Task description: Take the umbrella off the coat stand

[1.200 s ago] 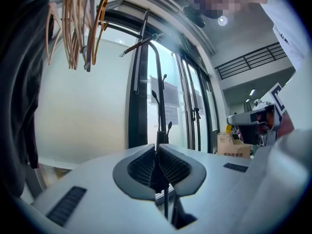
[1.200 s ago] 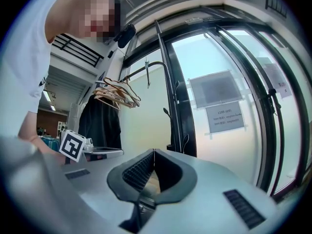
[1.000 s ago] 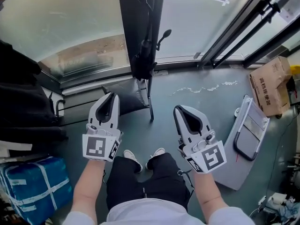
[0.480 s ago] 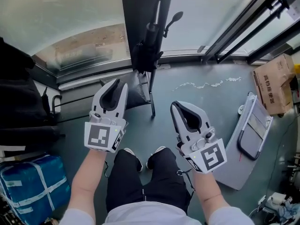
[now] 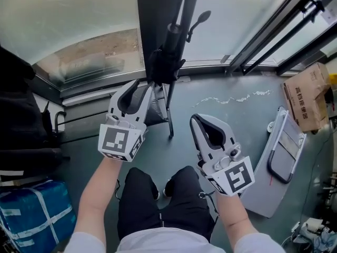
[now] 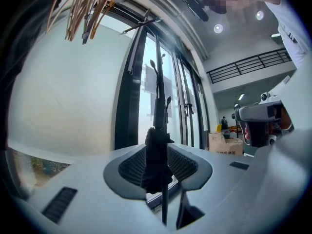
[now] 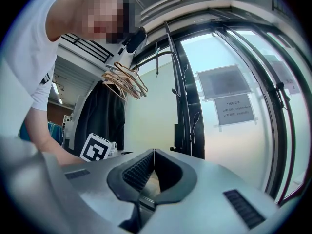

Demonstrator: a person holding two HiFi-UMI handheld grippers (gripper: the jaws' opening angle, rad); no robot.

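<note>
Your left gripper [image 5: 138,86] points at the black folded cloth umbrella [image 5: 164,67]. The umbrella hangs against the thin black metal coat stand [image 5: 180,15] by the big window. The gripper's jaws have just been opening and now stand a little way apart. When you look along them, the umbrella shows right in the gap, but the pads do not press on it. From above, the tips sit just beside it, on its left. Your right gripper [image 5: 195,120] is nearer to you, well apart from the umbrella. Its jaws are closed tip to tip and hold nothing.
</note>
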